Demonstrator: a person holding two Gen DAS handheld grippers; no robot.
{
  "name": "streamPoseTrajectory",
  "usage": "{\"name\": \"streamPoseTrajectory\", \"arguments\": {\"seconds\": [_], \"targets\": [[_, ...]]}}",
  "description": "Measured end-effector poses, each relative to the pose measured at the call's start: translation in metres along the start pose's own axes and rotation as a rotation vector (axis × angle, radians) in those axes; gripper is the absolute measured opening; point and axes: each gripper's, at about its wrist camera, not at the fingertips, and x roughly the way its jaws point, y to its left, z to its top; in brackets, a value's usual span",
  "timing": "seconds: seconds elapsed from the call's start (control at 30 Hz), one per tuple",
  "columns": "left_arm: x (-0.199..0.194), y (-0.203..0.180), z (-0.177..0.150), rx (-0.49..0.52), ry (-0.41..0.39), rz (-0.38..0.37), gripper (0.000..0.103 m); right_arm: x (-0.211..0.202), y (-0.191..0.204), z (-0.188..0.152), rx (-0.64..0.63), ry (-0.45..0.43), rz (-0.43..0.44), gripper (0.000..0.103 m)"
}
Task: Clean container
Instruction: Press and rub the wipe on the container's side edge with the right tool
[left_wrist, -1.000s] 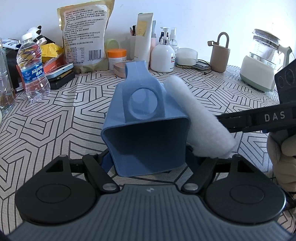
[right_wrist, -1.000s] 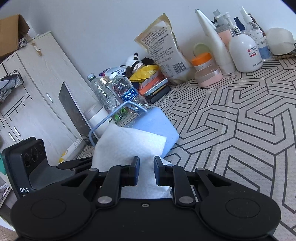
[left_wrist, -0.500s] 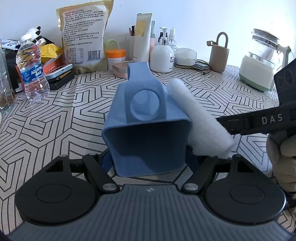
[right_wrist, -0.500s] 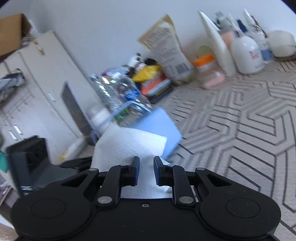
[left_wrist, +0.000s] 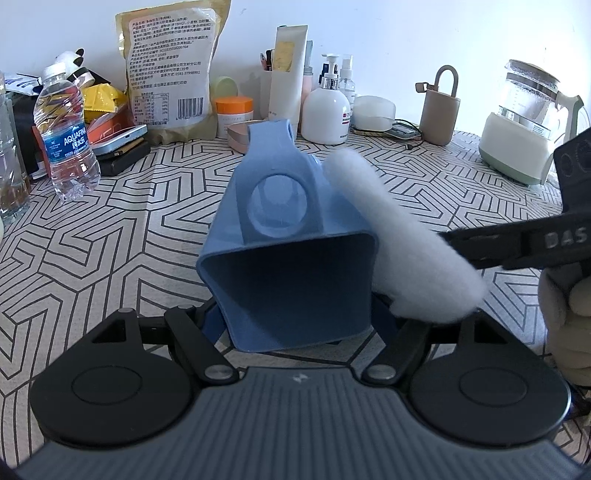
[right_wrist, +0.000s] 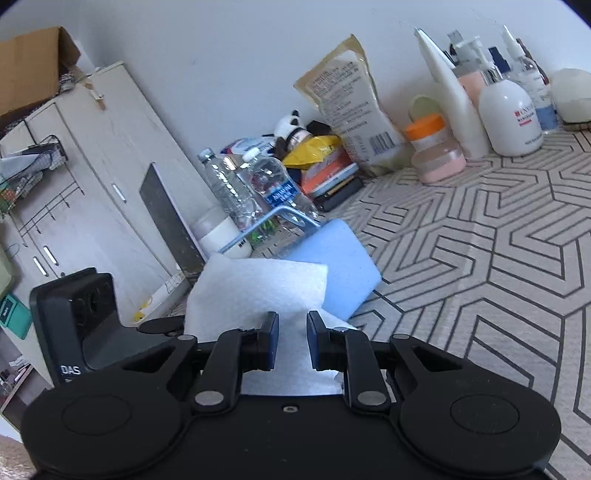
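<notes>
The blue container (left_wrist: 295, 266) looked like smooth, matt plastic. Pressed against its side, the white wiping pad (left_wrist: 410, 243) showed a soft, fuzzy, fibrous face. Beneath the container, the tablecloth (left_wrist: 147, 236) read as matt printed fabric. Behind the container, the water bottle (left_wrist: 66, 136) was clear, glossy, crinkled plastic.

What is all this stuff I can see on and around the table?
blue plastic container: one, held in left gripper, above table
white cloth pad: one, against container's right side
patterned tablecloth: one, black-and-white
clear water bottle: one, blue label, table's left
tan food bag: one, by wall
orange-lidded jar: one, beside bag
white pump bottle: one, back centre
glass kettle: one, green-white base, far right
beige cabinet: one, off table's end
left gripper: black, shut on container
right gripper: black, shut on pad
gloved hand: one, right edge
</notes>
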Motion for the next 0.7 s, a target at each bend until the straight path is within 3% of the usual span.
{"name": "streamPoseTrajectory", "arguments": {"seconds": [0.27, 0.53, 0.7], "targets": [[-0.001, -0.0009, -0.0009, -0.001, 0.0, -0.001, 0.076, 0.0045, -0.0039, -0.0016, 0.017, 0.029, -0.06, 0.022], [-0.0009, 0.0011, -0.0006, -0.008, 0.001, 0.0, 0.076, -0.003, 0.0041, -0.0002, -0.017, -0.016, 0.035, 0.022], [-0.0007, 0.0007, -0.0003, -0.006, 0.0, 0.008, 0.076, 0.0044, -0.0003, -0.002, 0.004, 0.016, -0.028, 0.022]]}}
